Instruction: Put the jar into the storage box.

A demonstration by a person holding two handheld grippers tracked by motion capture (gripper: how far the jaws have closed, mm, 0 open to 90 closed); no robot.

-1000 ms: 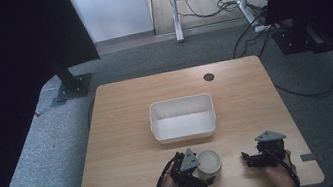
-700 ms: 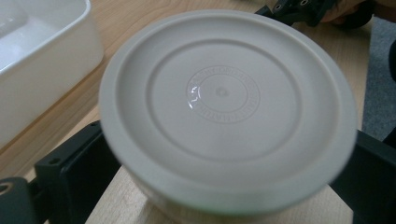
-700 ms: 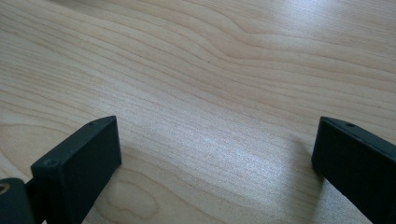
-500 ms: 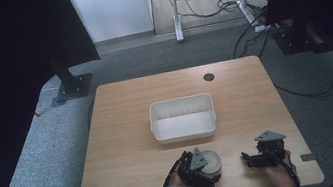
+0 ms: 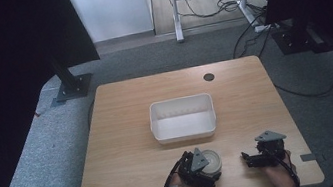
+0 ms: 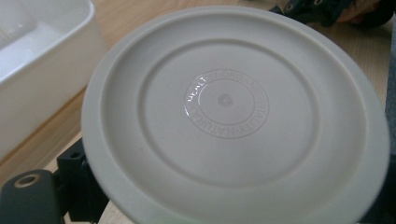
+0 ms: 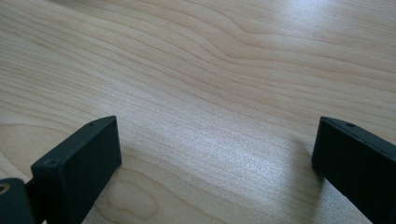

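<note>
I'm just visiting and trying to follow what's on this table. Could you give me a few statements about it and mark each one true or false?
1. The white tray in the middle of the table holds nothing. True.
2. The round white lid lies inside the tray. False: it is at the left gripper, near the table's front edge.
3. The right gripper has its jaws spread over bare wood. True.
4. The right gripper holds a cup. False: nothing sits between its jaws.
</note>
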